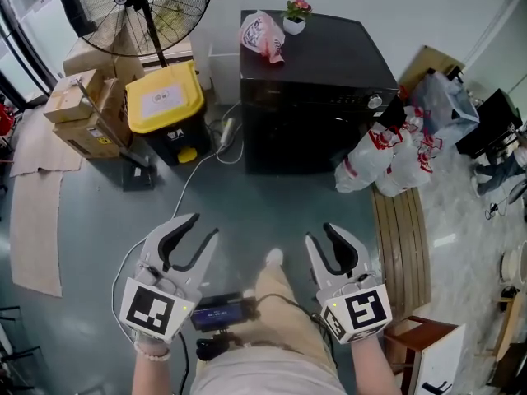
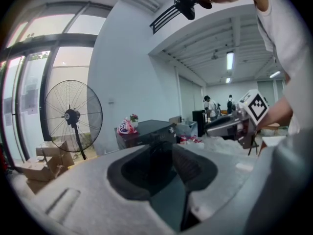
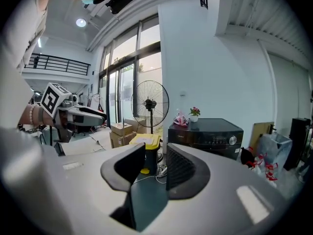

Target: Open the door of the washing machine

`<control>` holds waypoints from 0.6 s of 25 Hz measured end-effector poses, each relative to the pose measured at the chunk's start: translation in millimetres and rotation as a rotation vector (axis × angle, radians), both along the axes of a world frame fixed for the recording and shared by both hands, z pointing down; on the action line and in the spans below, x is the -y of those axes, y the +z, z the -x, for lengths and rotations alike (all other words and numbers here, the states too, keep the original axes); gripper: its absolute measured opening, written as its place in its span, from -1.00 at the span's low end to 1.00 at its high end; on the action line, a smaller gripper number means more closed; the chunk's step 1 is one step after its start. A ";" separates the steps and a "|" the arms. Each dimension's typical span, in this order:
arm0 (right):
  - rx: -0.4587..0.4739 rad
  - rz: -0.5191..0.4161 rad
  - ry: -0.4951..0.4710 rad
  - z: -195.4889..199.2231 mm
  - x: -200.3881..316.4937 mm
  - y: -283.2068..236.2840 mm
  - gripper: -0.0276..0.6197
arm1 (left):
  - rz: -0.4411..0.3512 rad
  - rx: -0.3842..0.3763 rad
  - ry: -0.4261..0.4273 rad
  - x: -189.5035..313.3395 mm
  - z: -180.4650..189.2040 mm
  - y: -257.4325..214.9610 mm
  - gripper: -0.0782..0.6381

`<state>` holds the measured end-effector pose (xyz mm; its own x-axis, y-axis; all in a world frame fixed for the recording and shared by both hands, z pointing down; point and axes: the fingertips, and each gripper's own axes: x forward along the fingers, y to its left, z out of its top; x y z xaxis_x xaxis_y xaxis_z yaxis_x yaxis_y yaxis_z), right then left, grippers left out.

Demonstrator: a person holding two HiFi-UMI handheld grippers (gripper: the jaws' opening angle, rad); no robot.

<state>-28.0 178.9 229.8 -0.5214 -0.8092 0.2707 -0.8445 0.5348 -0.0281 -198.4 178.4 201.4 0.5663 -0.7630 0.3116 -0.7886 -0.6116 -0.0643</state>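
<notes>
Head view: where do we find the washing machine (image 1: 317, 97)?

It stands on the floor (image 1: 247, 200) well ahead of us, its dark front turned our way. We cannot pick out the door's edge on it.

Which gripper do we send?

The right gripper (image 1: 319, 235) sits almost straight below that front, while the left gripper (image 1: 202, 229) lies off toward the yellow bin (image 1: 165, 97). Both have their jaws apart with nothing between them, so we judge the right one nearer.
</notes>
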 end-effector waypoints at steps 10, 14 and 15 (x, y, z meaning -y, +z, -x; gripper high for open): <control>-0.003 0.026 -0.023 -25.8 76.0 13.4 -0.54 | 0.025 0.011 0.027 75.9 -36.7 11.2 -0.40; -0.006 0.040 -0.039 -36.3 104.7 19.6 -0.54 | 0.040 0.015 0.011 105.2 -49.8 16.8 -0.40; -0.007 0.042 -0.046 -37.7 110.7 21.6 -0.54 | 0.046 0.020 0.005 111.6 -52.1 19.3 -0.39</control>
<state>9.8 68.2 251.3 -0.5558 -0.7722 0.3080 -0.8193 0.5716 -0.0454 -146.3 66.8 220.7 0.5631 -0.7450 0.3576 -0.7846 -0.6178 -0.0517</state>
